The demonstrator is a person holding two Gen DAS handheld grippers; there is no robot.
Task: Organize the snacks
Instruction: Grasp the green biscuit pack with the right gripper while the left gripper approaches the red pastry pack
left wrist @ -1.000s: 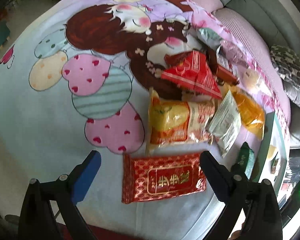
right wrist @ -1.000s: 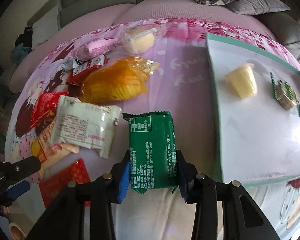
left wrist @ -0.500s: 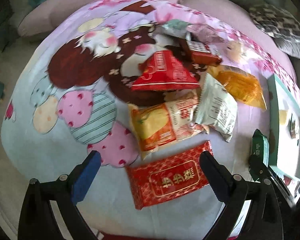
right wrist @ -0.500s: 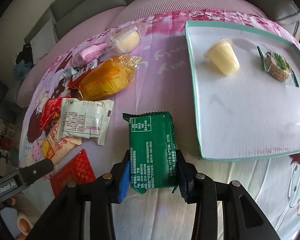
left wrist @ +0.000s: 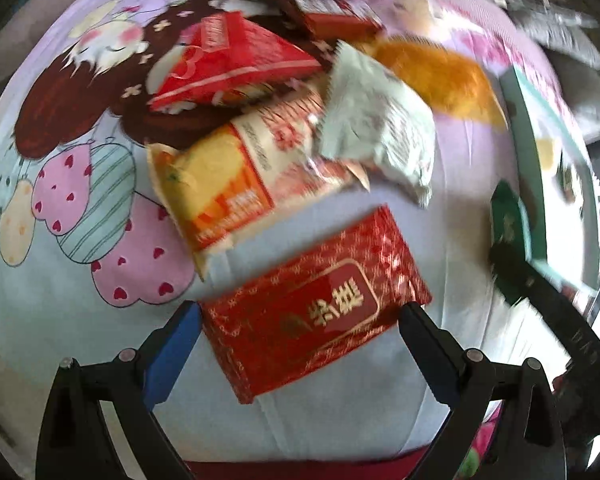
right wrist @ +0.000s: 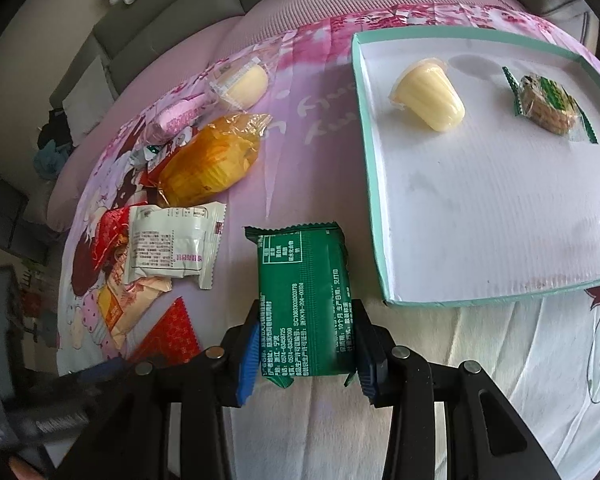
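Cartoon bedsheet (right wrist: 500, 360): right gripper (right wrist: 306, 344) clamps green packet (right wrist: 304, 300) for the tray (right wrist: 370, 184); left gripper (left wrist: 300, 316) gapes around red packet (left wrist: 316, 300).

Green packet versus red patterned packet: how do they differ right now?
The green packet is clamped in the right gripper; the red patterned packet lies on the cloth between the open left gripper's fingers, ungripped. Green shows small printed text, red a gold-framed label. Both are flat sealed packets outside the tray.
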